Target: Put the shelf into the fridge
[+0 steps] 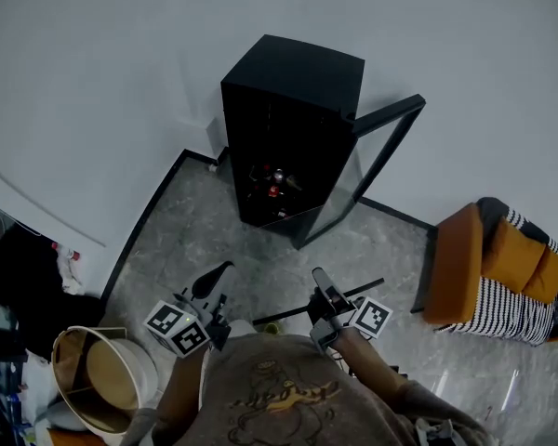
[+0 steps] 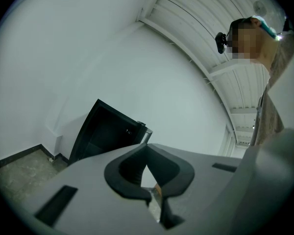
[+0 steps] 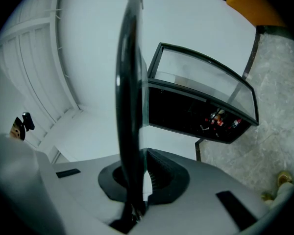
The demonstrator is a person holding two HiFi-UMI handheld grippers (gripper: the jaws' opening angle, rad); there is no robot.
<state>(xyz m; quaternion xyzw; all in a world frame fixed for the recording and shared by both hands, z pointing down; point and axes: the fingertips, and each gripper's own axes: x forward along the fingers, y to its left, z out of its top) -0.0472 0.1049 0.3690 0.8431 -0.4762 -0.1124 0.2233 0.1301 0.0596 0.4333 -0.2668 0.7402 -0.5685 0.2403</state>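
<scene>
The black fridge (image 1: 293, 91) stands against the white wall with its glass door (image 1: 377, 151) swung open to the right. It also shows in the left gripper view as a dark box (image 2: 105, 131), and in the right gripper view the fridge (image 3: 186, 111) lies sideways. My right gripper (image 1: 324, 291) (image 3: 137, 180) is shut on the shelf (image 1: 367, 287), a thin glass panel with a dark rim. That shelf (image 3: 130, 97) appears edge-on between the jaws. My left gripper (image 1: 219, 272) (image 2: 149, 180) is shut with nothing in it, some way short of the fridge.
Small bottles (image 1: 274, 184) sit low inside the fridge. An orange and striped armchair (image 1: 498, 268) stands at the right. A white round bin (image 1: 102, 370) and dark clothing (image 1: 23, 272) are at the left. Grey stone floor (image 1: 251, 258) lies between me and the fridge.
</scene>
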